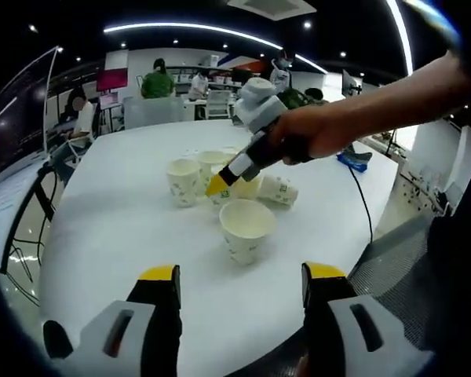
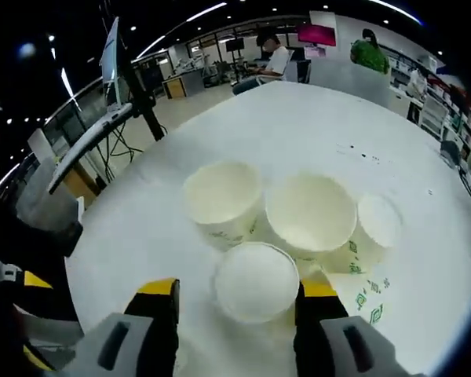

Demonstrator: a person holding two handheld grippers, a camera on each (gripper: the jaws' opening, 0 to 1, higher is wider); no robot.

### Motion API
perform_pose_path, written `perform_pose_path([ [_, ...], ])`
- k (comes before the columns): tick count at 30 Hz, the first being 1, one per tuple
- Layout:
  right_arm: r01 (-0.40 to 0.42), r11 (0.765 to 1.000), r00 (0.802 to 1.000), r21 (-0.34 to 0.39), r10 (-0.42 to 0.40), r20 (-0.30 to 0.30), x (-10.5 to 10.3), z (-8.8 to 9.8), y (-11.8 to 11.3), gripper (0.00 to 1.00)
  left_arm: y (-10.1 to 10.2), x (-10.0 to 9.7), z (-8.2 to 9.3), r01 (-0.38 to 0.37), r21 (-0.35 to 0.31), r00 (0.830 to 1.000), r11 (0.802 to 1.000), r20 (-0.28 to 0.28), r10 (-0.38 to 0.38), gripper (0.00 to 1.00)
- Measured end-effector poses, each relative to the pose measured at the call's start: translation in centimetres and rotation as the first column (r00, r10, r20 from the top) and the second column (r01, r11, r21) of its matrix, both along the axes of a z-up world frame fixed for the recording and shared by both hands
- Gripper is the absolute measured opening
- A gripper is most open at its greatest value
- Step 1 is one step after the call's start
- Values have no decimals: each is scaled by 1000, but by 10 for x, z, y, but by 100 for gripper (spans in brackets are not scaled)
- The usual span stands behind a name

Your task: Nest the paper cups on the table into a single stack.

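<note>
Several white paper cups with green print stand close together on the white table [image 1: 110, 236]. The nearest cup [image 1: 246, 228] stands upright just ahead of my left gripper [image 1: 241, 273], which is open and holds nothing. A person's hand holds my right gripper [image 1: 220, 185] down among the far cups [image 1: 184, 181], beside one lying on its side [image 1: 279, 189]. In the right gripper view, a cup [image 2: 257, 281] sits between the jaws of the right gripper [image 2: 235, 288], touching the right jaw with a gap on the left. Two upright cups [image 2: 222, 196] [image 2: 310, 212] stand beyond it.
A black cable [image 1: 363, 200] runs across the table's right side toward a blue object [image 1: 353, 161]. The table edge [image 2: 102, 236] curves close on the left. People sit at desks in the background [image 1: 157, 82], and chairs stand left of the table [image 1: 43, 181].
</note>
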State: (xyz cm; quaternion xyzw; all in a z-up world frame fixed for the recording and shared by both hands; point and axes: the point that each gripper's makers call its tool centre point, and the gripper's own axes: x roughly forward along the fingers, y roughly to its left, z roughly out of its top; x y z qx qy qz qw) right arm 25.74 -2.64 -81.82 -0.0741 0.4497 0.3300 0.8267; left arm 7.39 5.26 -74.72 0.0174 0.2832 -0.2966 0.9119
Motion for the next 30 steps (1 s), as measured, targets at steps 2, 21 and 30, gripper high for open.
perform_pose_path([
  [2,8,1000,1000,-7,-8,-11,-2,2,-2,58,2,0,-1,-5,2,1000,1000,-3,5,60],
  [21,-2,998,1000,66,2,-7,-8,17,-3,40,-2,2,-2,-4,-12,1000,1000,-11,4,59],
  [30,-11,993,1000,115,8,22,-14,28,-2,39,-6,9,3,0,-47,1000,999,-5,-1,58],
])
